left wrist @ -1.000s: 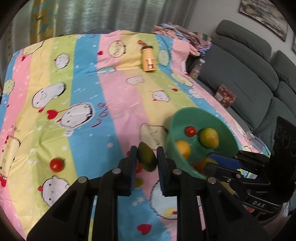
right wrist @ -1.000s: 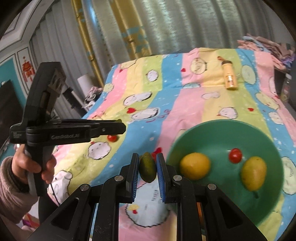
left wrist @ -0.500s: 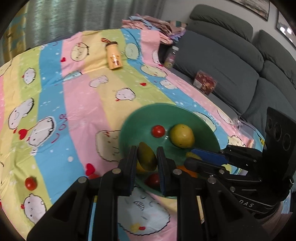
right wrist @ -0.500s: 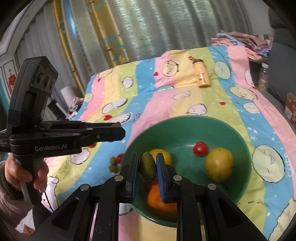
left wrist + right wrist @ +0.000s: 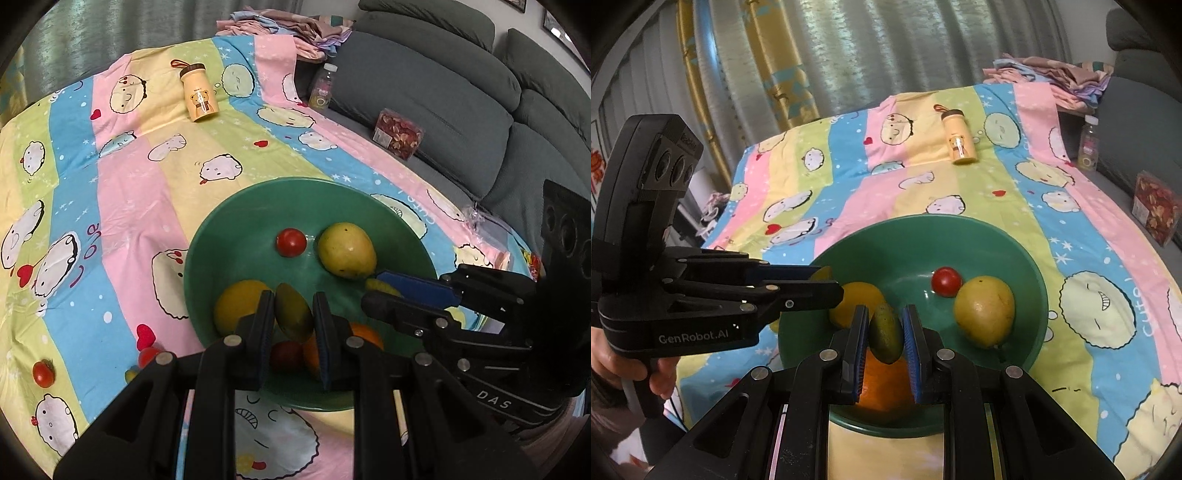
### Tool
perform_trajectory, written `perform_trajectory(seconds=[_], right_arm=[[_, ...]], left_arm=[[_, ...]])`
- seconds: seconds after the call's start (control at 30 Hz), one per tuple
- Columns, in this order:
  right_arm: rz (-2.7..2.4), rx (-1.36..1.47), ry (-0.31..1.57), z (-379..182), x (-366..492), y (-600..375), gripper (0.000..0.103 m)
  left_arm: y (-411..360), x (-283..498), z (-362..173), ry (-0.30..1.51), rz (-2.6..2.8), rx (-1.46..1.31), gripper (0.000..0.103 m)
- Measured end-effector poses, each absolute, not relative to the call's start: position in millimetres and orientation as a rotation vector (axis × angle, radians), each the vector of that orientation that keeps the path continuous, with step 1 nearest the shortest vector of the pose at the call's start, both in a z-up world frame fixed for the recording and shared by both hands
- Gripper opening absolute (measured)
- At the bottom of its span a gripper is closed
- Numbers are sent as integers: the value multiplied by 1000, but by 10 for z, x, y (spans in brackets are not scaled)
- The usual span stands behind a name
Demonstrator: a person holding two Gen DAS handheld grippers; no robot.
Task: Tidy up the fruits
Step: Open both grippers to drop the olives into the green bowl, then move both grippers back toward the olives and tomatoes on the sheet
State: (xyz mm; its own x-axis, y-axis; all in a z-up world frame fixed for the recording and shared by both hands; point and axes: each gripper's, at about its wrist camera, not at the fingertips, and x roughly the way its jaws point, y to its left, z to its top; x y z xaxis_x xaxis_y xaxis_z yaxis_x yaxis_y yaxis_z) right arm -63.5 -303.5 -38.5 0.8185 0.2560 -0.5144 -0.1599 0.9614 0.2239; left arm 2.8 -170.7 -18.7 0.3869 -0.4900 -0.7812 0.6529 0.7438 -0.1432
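A green bowl (image 5: pixel 255 214) (image 5: pixel 1004 251) sits on the striped cartoon cloth. It holds a red tomato (image 5: pixel 291 242) (image 5: pixel 946 281), a yellow-green mango (image 5: pixel 347 250) (image 5: pixel 984 311), a yellow fruit (image 5: pixel 238 306) (image 5: pixel 862 293), an orange (image 5: pixel 365 338) (image 5: pixel 882 386) and a second tomato (image 5: pixel 286 355). My left gripper (image 5: pixel 293 300) (image 5: pixel 830 279) hangs over the bowl's near side, shut on a small olive-green fruit (image 5: pixel 294 315). My right gripper (image 5: pixel 885 311) (image 5: pixel 373 286) is over the bowl too, shut on another small green fruit (image 5: pixel 885 334).
Two tomatoes (image 5: pixel 43 373) (image 5: pixel 147 355) and a small yellowish fruit (image 5: pixel 131 374) lie on the cloth left of the bowl. A yellow bear bottle (image 5: pixel 199 96) (image 5: pixel 958 138) lies farther back. A grey sofa (image 5: pixel 461 110) with a red box (image 5: pixel 399 134) borders the right side.
Both grippers have carried their green fruits rightward from above the cloth to above the bowl, and sunk a little toward it. Their grips look unchanged.
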Motion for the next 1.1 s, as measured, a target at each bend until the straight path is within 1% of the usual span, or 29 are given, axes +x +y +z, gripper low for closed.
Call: perform_trajectory(seconds=[0.1, 0.13, 0.17, 0.2, 0.23, 0.3, 0.5, 0.53, 0.7, 0.87, 1.1], right_arm=[[216, 170, 574, -388, -631, -3042, 21], [209, 168, 575, -390, -633, -3051, 21], [205, 169, 574, -389, -636, -3061, 21], [205, 170, 575, -388, -635, -3064, 21], [201, 171, 576, -387, -636, -3071, 21], [191, 170, 578, -390, -637, -3074, 21], [163, 175, 579, -368, -649, -3072, 34], [159, 176, 578, -360, -650, -3068, 36], [152, 180, 567, -320, -681, -3066, 40], [155, 202, 549, -274, -724, -3090, 48], [189, 193, 539, -218, -739, -2981, 49]], left_arm=[[-1724, 12, -197, 915, -724, 217, 21], [-1726, 13, -198, 914, -723, 218, 22], [-1724, 9, -194, 910, -718, 221, 29], [-1724, 7, -189, 907, -714, 226, 38], [-1722, 6, -184, 904, -711, 228, 43], [-1711, -8, -156, 890, -703, 234, 63], [-1616, -24, -74, 859, -668, 228, 76], [-1588, -25, -59, 854, -663, 224, 77], [-1315, -28, 16, 834, -611, 196, 83], [-793, 43, 74, 836, -497, 122, 85], [-67, 56, 57, 846, -340, -4, 86]])
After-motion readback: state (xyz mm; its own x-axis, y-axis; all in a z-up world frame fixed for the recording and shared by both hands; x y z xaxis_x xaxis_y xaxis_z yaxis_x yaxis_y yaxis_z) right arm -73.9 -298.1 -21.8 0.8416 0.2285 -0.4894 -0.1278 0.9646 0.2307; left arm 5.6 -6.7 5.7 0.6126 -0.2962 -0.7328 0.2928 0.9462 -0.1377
